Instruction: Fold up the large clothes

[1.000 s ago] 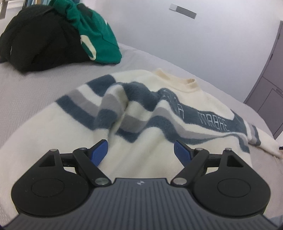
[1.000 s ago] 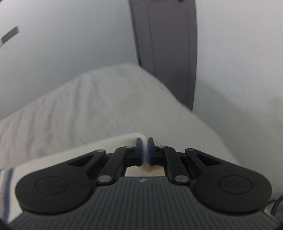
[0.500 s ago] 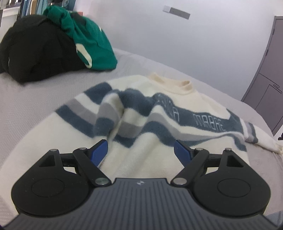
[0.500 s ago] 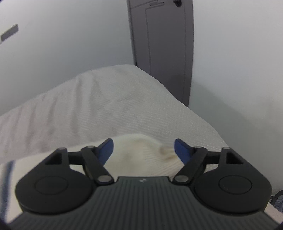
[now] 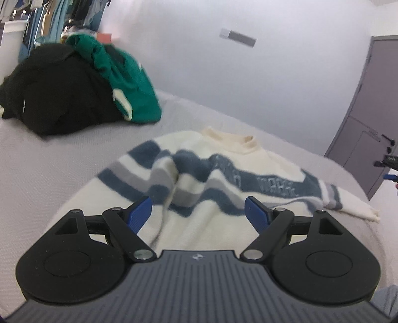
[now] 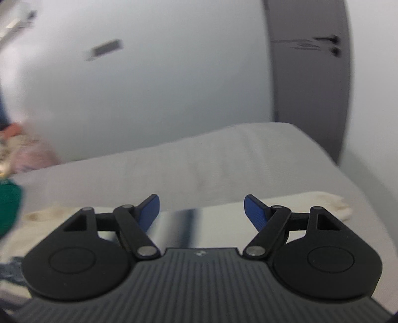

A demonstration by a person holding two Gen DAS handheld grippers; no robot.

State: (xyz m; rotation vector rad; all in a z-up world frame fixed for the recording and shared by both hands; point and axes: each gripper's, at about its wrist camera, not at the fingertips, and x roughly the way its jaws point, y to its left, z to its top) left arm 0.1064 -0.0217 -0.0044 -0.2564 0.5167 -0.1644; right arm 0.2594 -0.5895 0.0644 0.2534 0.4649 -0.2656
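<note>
A cream sweater (image 5: 219, 188) with blue and grey stripes lies spread on the grey bed (image 5: 49, 169), front up, collar toward the wall. Its left part is rumpled into a ridge. My left gripper (image 5: 197, 211) is open and empty, raised above the sweater's lower body. My right gripper (image 6: 201, 207) is open and empty above the sweater's right sleeve (image 6: 219, 218); the cream cuff (image 6: 333, 205) lies on the bed to its right. The right gripper's tip also shows at the right edge of the left wrist view (image 5: 390, 169).
A pile of black clothing (image 5: 57, 97) with a green garment (image 5: 124, 82) on top sits at the bed's far left. A grey door (image 5: 370, 116) stands past the bed's right corner, also in the right wrist view (image 6: 308, 74). Hanging clothes (image 5: 49, 17) at upper left.
My right gripper opened and let go of the sleeve cuff, then lifted and turned left. My left gripper stayed open and rose and drew back from the sweater.
</note>
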